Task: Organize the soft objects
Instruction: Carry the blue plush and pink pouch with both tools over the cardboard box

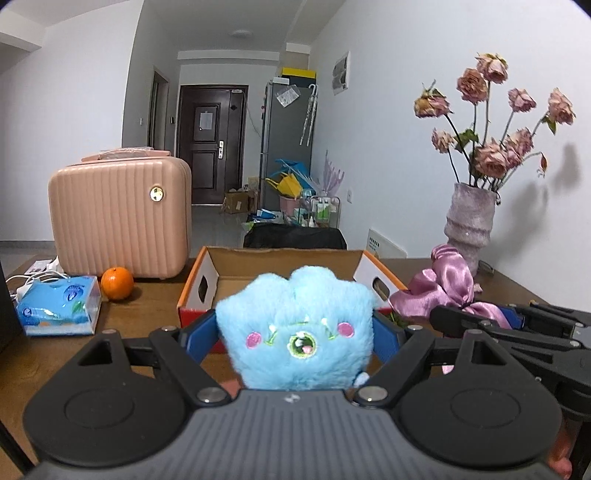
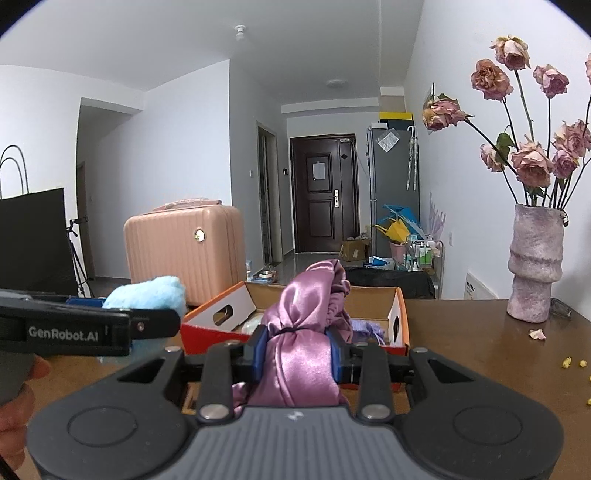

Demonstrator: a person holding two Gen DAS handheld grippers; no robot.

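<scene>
Left gripper (image 1: 295, 332) squeezes the blue plush (image 1: 295, 328); right gripper (image 2: 297, 350) is clamped on the purple satin bundle (image 2: 299, 343). Both hover near the cardboard box (image 2: 369, 299), probably heading in there.

Bright, even indoor light, perhaps from the ceiling lamp (image 1: 241, 34) or somewhere behind the camera. Soft grey shadows of the dried roses (image 1: 491, 110) thrown rightward on the white wall (image 1: 388, 129). Heavy fisheye bending at the edges, dark vignetted corners. Sharp nearby, slightly soft down the hallway. Mild sheen on the tabletop (image 2: 461, 332).
</scene>
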